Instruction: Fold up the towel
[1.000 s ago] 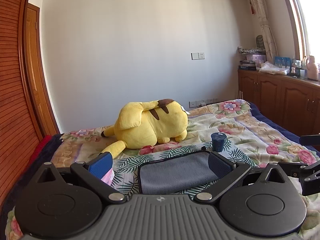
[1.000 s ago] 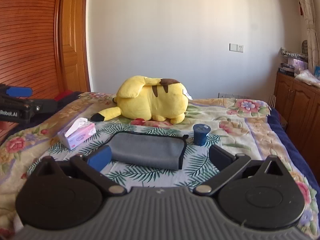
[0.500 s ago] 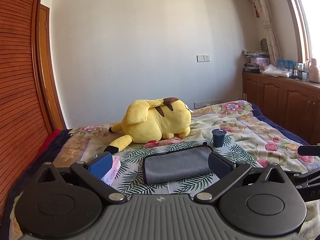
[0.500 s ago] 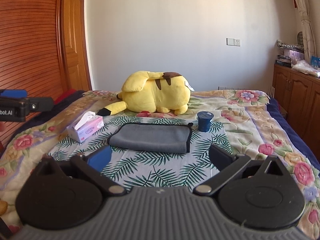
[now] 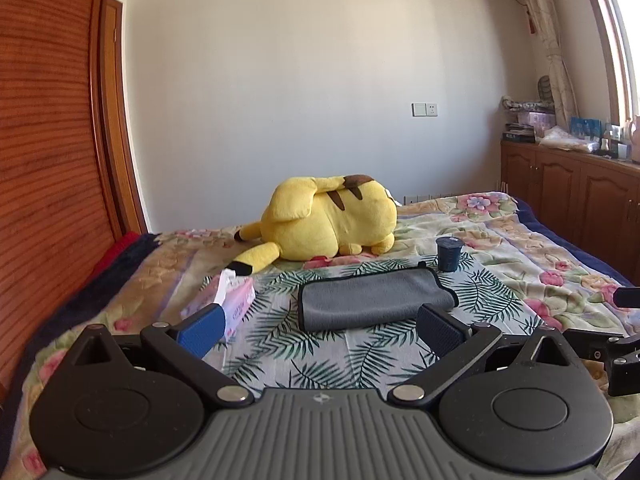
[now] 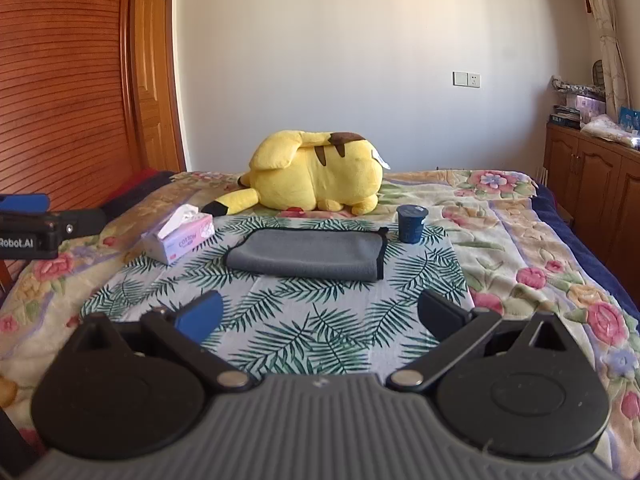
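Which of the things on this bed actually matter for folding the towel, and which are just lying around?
Part of the job:
- grey towel, lying folded on the bedspread
- left gripper, open, holding nothing
- right gripper, open, holding nothing

Just lying about:
- yellow plush toy
- pink tissue box
- dark blue cup
- floral bedspread

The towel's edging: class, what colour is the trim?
Black trim on a grey towel, clearest in the right wrist view.
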`<state>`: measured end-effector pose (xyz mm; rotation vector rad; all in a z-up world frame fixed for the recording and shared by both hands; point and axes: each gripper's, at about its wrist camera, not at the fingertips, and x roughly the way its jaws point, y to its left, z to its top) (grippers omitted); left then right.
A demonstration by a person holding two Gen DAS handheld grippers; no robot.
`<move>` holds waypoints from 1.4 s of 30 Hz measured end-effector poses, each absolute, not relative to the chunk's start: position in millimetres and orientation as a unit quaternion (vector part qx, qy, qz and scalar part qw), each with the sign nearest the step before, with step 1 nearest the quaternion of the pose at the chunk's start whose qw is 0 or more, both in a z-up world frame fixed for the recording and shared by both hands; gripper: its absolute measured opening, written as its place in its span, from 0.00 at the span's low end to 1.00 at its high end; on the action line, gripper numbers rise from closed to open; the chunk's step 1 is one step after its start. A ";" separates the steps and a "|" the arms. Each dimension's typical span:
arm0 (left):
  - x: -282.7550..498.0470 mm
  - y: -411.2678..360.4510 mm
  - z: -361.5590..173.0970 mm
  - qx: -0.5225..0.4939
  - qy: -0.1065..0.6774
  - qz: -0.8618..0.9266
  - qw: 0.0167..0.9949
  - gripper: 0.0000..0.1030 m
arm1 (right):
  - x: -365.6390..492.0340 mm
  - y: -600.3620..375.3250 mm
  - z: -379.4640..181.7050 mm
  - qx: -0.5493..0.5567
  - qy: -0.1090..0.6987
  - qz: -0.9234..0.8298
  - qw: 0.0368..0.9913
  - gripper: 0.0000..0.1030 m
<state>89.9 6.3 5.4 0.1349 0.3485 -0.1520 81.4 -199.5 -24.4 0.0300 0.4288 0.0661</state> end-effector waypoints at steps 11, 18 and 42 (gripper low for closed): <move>71.9 16.6 -27.2 0.051 0.173 -0.073 0.981 0.84 | 66.0 -201.9 -39.3 0.020 0.212 0.027 0.977 1.00; 67.3 27.9 -41.0 0.036 0.165 -0.061 0.984 0.84 | 63.8 -198.9 -48.2 0.006 0.211 0.023 0.977 1.00; 63.1 33.9 -51.4 0.046 0.146 -0.065 0.986 0.84 | 54.8 -202.5 -47.9 0.008 0.156 -0.001 0.988 1.00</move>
